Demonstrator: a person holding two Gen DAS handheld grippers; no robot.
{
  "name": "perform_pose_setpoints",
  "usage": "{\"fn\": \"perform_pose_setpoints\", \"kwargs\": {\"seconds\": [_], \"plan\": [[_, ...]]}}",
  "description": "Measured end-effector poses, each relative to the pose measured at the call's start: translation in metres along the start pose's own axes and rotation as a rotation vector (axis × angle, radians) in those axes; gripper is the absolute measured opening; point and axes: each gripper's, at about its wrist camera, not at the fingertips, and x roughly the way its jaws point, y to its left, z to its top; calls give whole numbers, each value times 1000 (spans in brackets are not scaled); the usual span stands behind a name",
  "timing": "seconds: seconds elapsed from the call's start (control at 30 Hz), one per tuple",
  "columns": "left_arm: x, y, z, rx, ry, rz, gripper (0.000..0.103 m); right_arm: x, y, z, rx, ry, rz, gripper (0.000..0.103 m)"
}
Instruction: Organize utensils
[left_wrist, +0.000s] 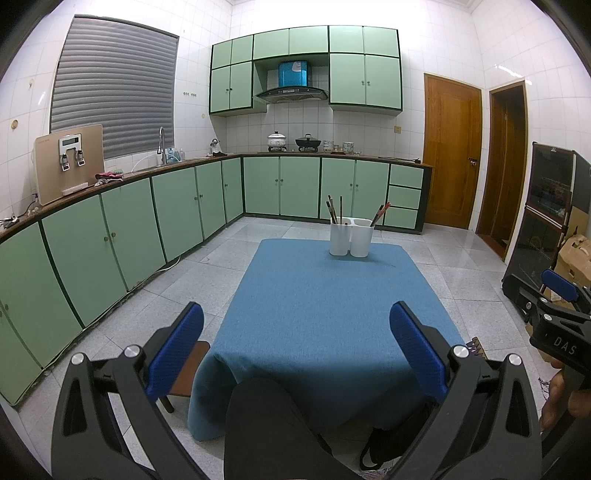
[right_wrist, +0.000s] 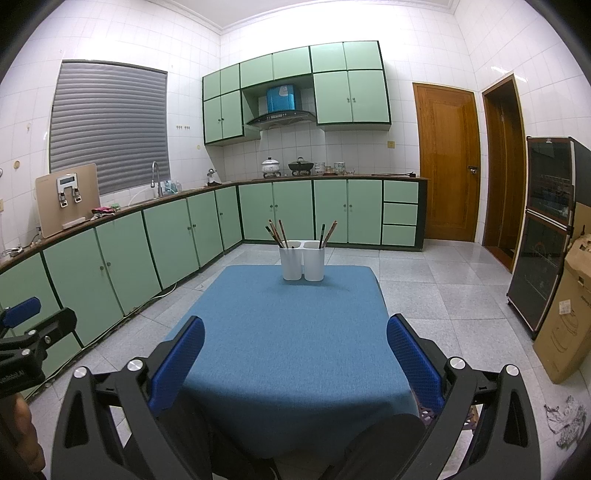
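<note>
Gaping empty: left gripper (left_wrist: 295, 354); right gripper (right_wrist: 295, 362) | cardboard box (right_wrist: 565, 317) fully visible only rightward

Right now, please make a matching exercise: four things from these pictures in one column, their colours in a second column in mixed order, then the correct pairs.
Things:
1. tablecloth
2. holder
3. door
4. cabinets

Colours:
A. white
B. brown
C. blue
D. light green

Pairs: 1-C, 2-A, 3-B, 4-D
</note>
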Motion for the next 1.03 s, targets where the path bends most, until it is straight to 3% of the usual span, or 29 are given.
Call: {"fn": "perform_pose_setpoints", "kwargs": {"seconds": [1.03], "plan": [[2, -1, 2, -7, 1, -7, 98, 1, -1, 1, 0, 1, 1, 97]]}}
